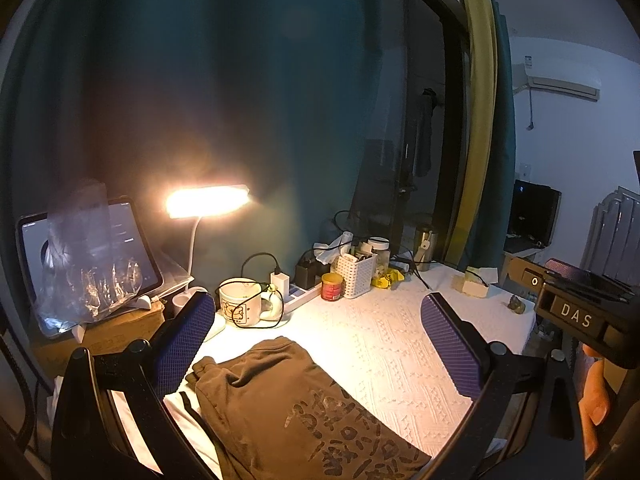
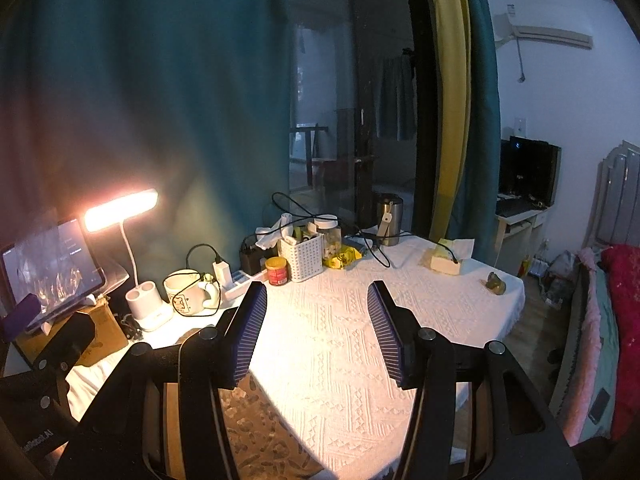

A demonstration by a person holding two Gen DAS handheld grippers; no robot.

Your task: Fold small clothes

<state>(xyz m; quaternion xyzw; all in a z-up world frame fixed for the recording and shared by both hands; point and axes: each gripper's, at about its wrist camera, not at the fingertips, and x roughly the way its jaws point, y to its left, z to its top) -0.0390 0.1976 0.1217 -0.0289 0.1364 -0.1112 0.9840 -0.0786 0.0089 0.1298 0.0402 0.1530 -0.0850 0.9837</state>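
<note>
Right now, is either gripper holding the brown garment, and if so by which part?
Nothing is held. The left gripper and the right gripper both stand open above the table, pads clear of the brown garment, which lies on the white tablecloth.

Shorts lie on the tablecloth (near edge), mug and lamp behind

a lived-in bedroom at home is shown: a table covered with a white textured cloth is set against a teal curtain. a bed with red bedding is seen to the table's right, and an air conditioner is mounted above it.
</note>
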